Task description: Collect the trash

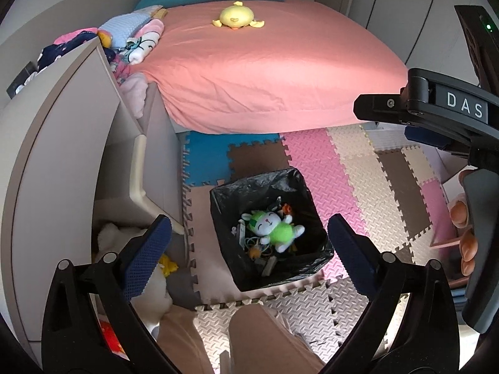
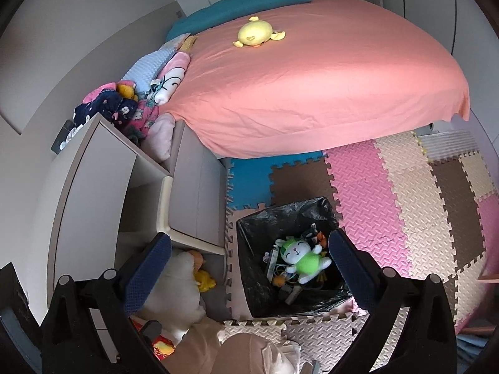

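A square bin lined with a black bag stands on the foam floor mat below both grippers. Inside lie a green and white plush toy and small bits of trash. My left gripper is open and empty, high above the bin. My right gripper is open and empty too, also above the bin. The right gripper's body shows at the right edge of the left wrist view, held by a hand.
A bed with a pink sheet and a yellow plush duck lies beyond the bin. A beige nightstand with an open drawer stands left, with white and yellow plush toys below it. Folded clothes pile at the bed's left.
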Motion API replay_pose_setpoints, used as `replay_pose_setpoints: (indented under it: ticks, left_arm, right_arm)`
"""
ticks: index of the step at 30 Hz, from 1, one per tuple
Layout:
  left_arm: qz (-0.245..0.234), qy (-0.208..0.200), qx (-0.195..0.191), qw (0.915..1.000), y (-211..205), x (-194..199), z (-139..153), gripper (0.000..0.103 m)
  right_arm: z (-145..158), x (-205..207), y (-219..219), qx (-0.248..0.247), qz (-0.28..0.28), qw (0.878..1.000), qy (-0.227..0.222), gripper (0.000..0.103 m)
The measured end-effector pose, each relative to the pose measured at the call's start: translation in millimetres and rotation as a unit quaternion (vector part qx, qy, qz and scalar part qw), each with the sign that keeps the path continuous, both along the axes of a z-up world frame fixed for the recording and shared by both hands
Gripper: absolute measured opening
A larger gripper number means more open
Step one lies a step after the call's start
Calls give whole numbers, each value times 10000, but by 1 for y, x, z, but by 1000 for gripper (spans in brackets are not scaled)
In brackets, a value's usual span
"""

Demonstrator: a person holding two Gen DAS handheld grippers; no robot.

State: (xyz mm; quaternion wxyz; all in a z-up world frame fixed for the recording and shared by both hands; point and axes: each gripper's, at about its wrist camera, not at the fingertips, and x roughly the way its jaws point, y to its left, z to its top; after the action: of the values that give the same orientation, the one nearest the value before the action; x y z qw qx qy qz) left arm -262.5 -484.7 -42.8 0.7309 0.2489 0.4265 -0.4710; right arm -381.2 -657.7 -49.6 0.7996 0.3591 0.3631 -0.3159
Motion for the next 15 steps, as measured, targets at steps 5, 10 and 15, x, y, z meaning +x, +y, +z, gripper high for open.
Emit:
replay_pose_setpoints:
  ticks: [5,10,15]
  left_arm:
    - [59,85,-51,9999,4,6,0,97]
    - [64,48,-95,9999,10,12,4,97]
    - [223,35,-197,9996,22,27,14,97]
  right_arm:
    - [3,7,3,-15,51,10000,14,101]
    - [10,18,10,-65,137,9999,15,101]
    - [21,38,22,-163,299,9994,-10,101]
